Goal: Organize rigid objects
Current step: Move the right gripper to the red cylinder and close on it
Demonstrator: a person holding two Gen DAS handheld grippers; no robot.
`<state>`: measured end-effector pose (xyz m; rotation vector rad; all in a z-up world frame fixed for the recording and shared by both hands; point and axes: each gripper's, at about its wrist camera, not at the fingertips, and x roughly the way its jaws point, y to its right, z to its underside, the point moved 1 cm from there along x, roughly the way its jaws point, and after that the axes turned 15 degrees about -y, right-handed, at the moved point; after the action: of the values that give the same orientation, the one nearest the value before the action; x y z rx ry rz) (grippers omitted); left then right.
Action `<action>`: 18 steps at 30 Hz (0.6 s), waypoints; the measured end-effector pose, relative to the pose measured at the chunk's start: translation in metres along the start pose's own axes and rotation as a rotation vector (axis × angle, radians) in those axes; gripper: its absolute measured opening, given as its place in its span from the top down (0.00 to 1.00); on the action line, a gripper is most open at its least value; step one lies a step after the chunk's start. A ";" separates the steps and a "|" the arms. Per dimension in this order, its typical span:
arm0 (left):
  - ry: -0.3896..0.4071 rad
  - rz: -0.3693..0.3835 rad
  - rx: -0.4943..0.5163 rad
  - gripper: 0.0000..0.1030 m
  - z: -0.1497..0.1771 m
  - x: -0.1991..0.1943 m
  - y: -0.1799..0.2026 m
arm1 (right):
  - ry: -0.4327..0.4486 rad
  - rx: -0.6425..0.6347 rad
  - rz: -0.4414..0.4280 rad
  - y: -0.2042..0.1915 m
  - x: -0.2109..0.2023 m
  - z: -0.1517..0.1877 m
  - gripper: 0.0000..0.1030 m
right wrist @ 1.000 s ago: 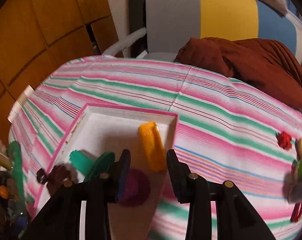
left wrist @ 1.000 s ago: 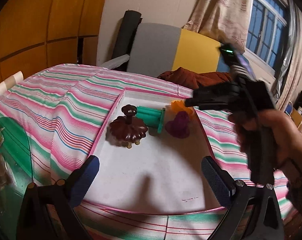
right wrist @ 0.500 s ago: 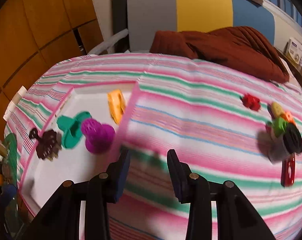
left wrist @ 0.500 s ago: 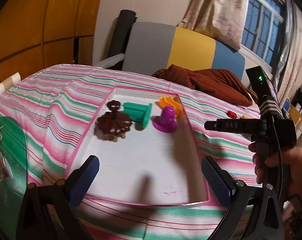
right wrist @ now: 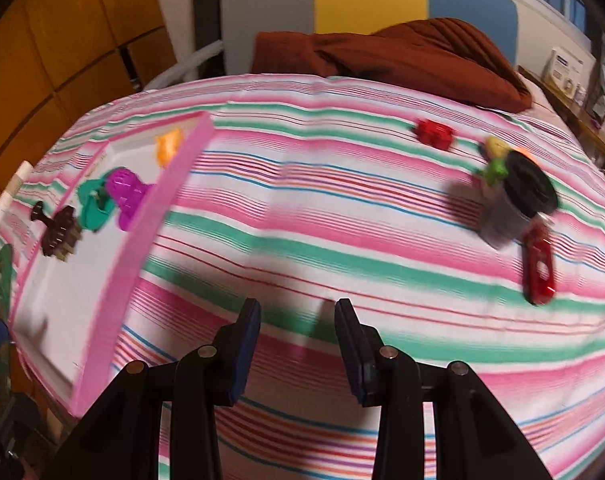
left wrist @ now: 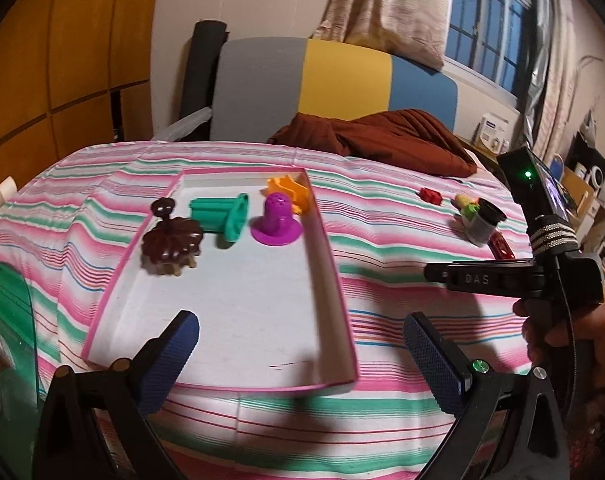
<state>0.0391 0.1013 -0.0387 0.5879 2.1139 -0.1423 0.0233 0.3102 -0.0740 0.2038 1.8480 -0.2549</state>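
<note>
A pink-rimmed white tray lies on the striped cloth and holds a brown flower-shaped toy, a green piece, a purple stamp and an orange piece. My left gripper hangs wide open over the tray's near end, with nothing in it. My right gripper is narrowly open over bare cloth to the right of the tray, and nothing sits between its fingers. Further right lie a red block, a grey cup with a black lid and a flat red piece.
Small yellow and green pieces crowd the far side of the cup. A brown blanket lies at the far edge before a grey, yellow and blue panel. A green glass edge with clutter is at the left. A hand grips the right tool.
The right gripper swung from above the tray's far corner out to the right over the cloth, leaving the purple stamp standing in the tray. The left gripper shifted right, so the loose pieces came into view.
</note>
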 end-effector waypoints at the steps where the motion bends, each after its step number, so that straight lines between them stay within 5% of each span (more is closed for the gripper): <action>1: -0.001 -0.001 0.007 0.00 0.000 0.000 0.003 | -0.002 0.010 0.010 0.007 -0.001 0.002 0.63; 18: -0.027 0.023 0.140 0.00 -0.009 0.005 0.057 | 0.031 0.163 0.170 0.101 -0.031 0.019 0.63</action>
<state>0.0561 0.1567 -0.0306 0.6890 2.0822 -0.2852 0.0768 0.4014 -0.0569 0.4775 1.8286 -0.2858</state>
